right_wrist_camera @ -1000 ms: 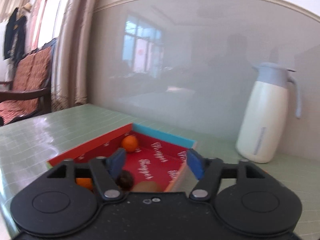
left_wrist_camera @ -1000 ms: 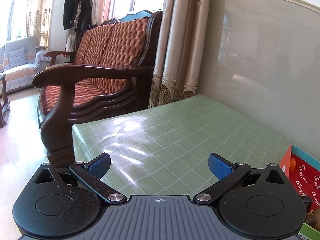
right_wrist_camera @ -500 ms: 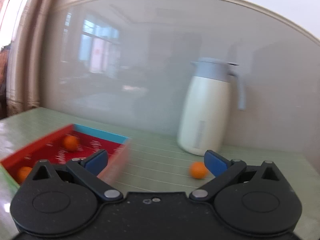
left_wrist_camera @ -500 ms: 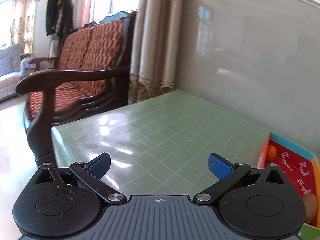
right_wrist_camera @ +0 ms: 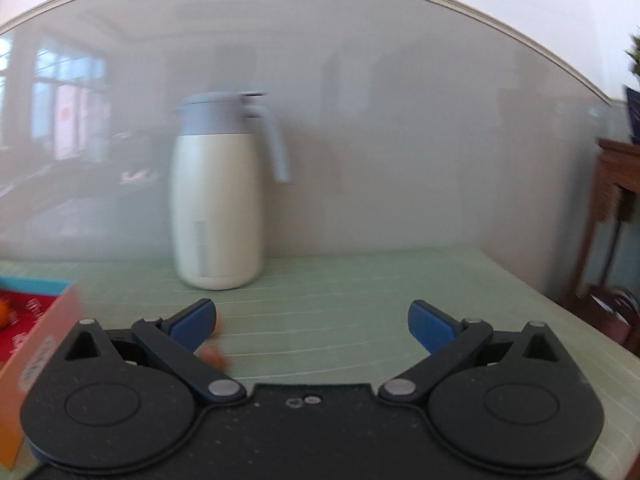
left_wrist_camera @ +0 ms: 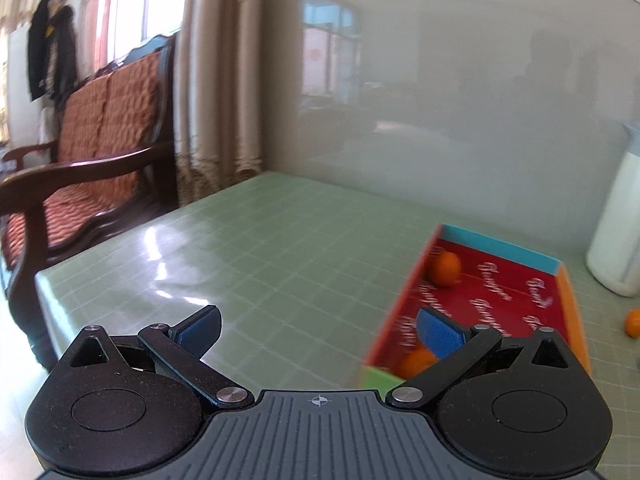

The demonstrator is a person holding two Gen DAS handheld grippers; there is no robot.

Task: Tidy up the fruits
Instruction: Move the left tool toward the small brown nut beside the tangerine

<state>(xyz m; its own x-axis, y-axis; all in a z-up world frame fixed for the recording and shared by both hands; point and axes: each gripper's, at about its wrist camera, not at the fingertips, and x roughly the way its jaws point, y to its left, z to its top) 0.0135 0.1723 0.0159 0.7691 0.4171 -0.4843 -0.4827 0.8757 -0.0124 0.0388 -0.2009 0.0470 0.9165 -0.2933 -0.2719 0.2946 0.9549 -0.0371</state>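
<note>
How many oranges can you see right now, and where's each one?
3. One orange sits at the far end of the red box, one at its near end, one on the table right of the box. Others may be hidden behind the grippers.

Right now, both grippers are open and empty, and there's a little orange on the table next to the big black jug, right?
Almost. The jug is white with a grey-blue lid, not black, as the right wrist view shows. The rest holds: the left gripper and right gripper are open and empty, and an orange lies on the table near it.
</note>
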